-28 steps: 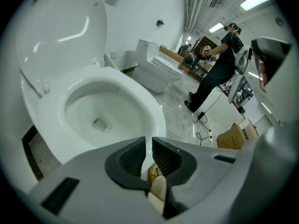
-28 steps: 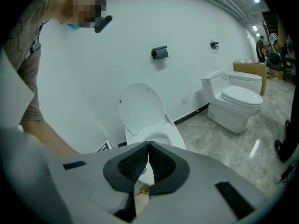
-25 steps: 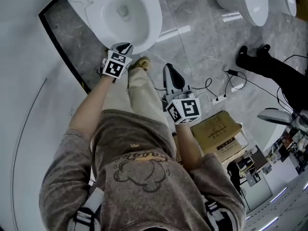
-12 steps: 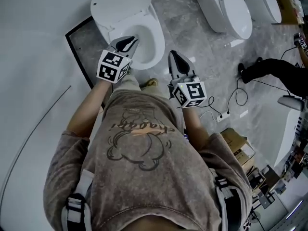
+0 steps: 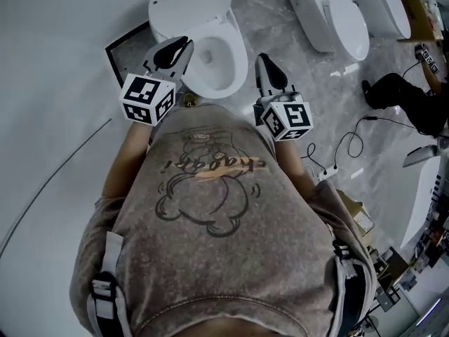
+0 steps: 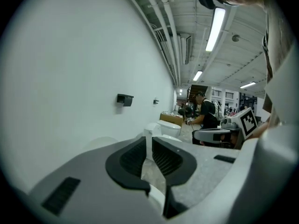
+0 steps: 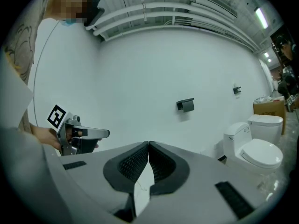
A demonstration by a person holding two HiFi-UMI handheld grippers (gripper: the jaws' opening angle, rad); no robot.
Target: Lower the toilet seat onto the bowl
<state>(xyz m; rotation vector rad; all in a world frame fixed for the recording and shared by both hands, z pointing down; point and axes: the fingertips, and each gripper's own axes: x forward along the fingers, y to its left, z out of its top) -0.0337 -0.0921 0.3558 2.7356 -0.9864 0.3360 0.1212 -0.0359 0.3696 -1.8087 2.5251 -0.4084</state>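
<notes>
A white toilet (image 5: 223, 65) stands against the wall at the top of the head view, its bowl open. Its lid and seat (image 5: 188, 7) are raised at the back. My left gripper (image 5: 184, 46) hovers over the bowl's left rim without touching it; its jaws show a narrow slit with nothing in it (image 6: 145, 141). To the right of the bowl, my right gripper (image 5: 261, 60) hangs above the floor. Its tips meet on nothing (image 7: 148, 144). The person's torso hides the floor in front of the bowl.
Two more white toilets (image 5: 342, 21) (image 5: 391, 2) stand in a row to the right. A person in black (image 5: 407, 97) crouches at the right, with cables (image 5: 344, 146) on the grey floor. A paper holder (image 7: 185, 105) hangs on the white wall.
Both grippers have risen from near the bowl's front and the floor to flank the bowl. The head view has swung, so the toilet's raised lid now shows in full.
</notes>
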